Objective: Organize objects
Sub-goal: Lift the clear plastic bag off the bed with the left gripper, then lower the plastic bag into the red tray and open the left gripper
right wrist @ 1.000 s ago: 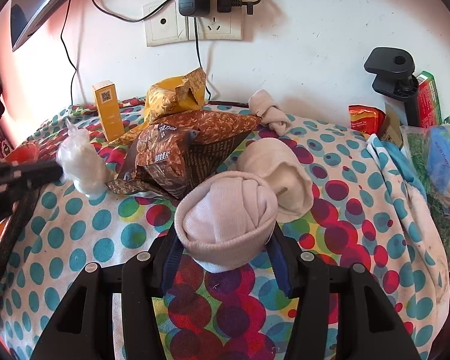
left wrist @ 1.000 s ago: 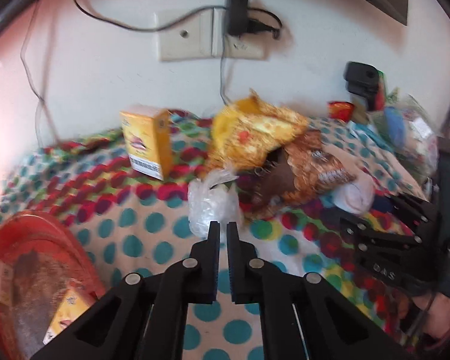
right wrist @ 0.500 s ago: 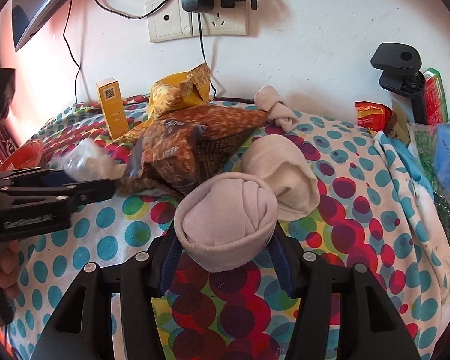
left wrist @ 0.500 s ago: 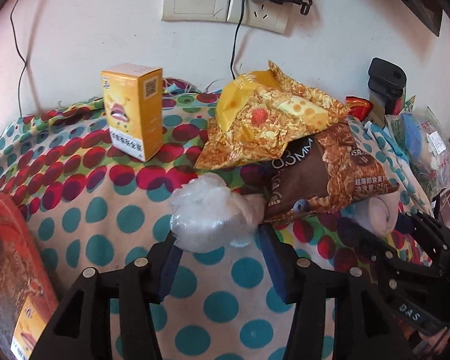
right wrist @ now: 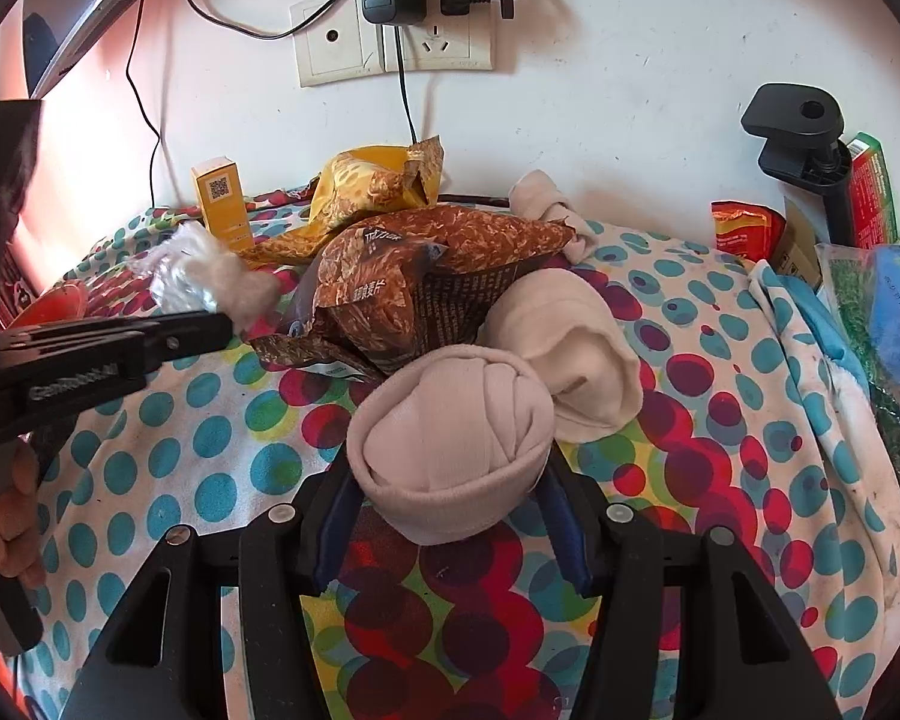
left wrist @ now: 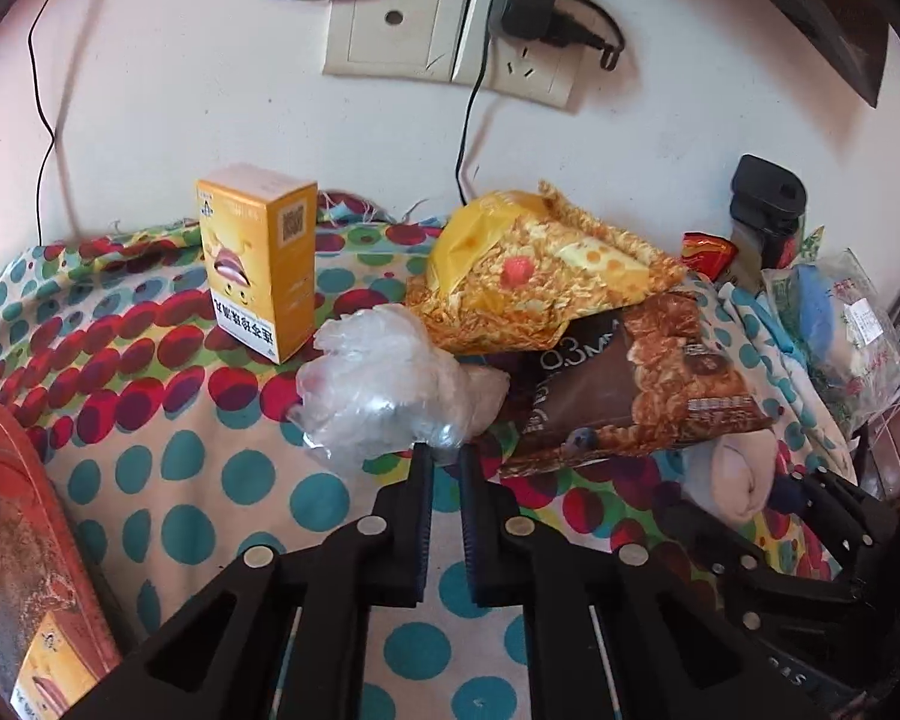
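The left tongs [left wrist: 444,456] are clenched on the near edge of a crumpled clear bag [left wrist: 390,384], their fingers almost together with only a thin fold of plastic between them. The bag sits just ahead of the tips, over the spotted cloth [left wrist: 222,480] of the tabletop, with a yellow box [left wrist: 264,264] standing upright just behind it to the left and a yellow snack bag [left wrist: 534,270] touching it on the right. A brown snack bag [left wrist: 642,396] lies under the yellow one's edge, to the right of the tongs.

The right tongs [right wrist: 450,480] are grasping a rolled sock [right wrist: 456,438], one blue-padded finger on each side of it. A second sock [right wrist: 570,348] lies touching it just behind and to the right, and a third, knotted one [right wrist: 546,204] rests near the wall. The brown snack bag [right wrist: 426,288] lies just beyond the held sock to the left.

From the right wrist view the left tongs [right wrist: 222,324] reach in from the left edge with the clear bag [right wrist: 204,282] at their tip.

A red tray [left wrist: 24,540] lies at the left edge of the tabletop. Open cloth spreads between the tray and the left tongs, and in front of the right tongs. The right edge is crowded with packets [right wrist: 882,312] and a black clamp [right wrist: 798,132].
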`<state>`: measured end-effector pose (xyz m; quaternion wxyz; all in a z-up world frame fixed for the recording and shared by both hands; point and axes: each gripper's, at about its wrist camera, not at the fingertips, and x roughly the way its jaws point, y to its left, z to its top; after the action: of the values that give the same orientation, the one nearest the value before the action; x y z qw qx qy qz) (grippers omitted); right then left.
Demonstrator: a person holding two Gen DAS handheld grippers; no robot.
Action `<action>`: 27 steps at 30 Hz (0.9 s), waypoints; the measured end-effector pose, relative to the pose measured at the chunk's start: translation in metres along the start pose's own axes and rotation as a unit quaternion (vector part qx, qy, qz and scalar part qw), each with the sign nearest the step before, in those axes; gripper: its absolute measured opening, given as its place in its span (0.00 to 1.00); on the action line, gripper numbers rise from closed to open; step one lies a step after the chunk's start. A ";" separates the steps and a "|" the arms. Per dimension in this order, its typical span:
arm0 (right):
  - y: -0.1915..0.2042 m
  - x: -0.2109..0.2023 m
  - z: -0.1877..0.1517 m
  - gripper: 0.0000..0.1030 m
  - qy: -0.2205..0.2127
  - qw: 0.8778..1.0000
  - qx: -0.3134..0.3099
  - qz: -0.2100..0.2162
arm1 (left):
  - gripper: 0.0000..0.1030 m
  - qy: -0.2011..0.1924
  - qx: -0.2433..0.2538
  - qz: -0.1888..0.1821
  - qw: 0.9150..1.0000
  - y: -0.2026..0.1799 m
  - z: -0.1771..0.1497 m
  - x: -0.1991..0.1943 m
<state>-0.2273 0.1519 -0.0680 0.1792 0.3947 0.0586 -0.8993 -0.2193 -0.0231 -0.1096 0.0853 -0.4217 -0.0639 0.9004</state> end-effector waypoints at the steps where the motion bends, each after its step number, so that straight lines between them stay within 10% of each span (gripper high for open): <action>1: 0.000 0.000 0.000 0.51 -0.001 1.000 0.000 0.000 | 0.08 -0.004 0.001 0.002 1.000 0.000 0.000 -0.004; 17: -0.001 0.004 0.002 0.52 0.003 1.000 0.005 -0.002 | 0.08 -0.030 0.022 0.044 0.998 0.016 -0.004 -0.074; 27: 0.000 0.004 0.002 0.52 0.005 1.000 0.005 -0.007 | 0.08 -0.027 -0.022 0.102 0.994 0.094 -0.009 -0.113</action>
<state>-0.2309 0.1501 -0.0699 0.1711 0.3997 0.0580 -0.8987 -0.1504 -0.1385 -0.0486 -0.0186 -0.4035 -0.0428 0.9138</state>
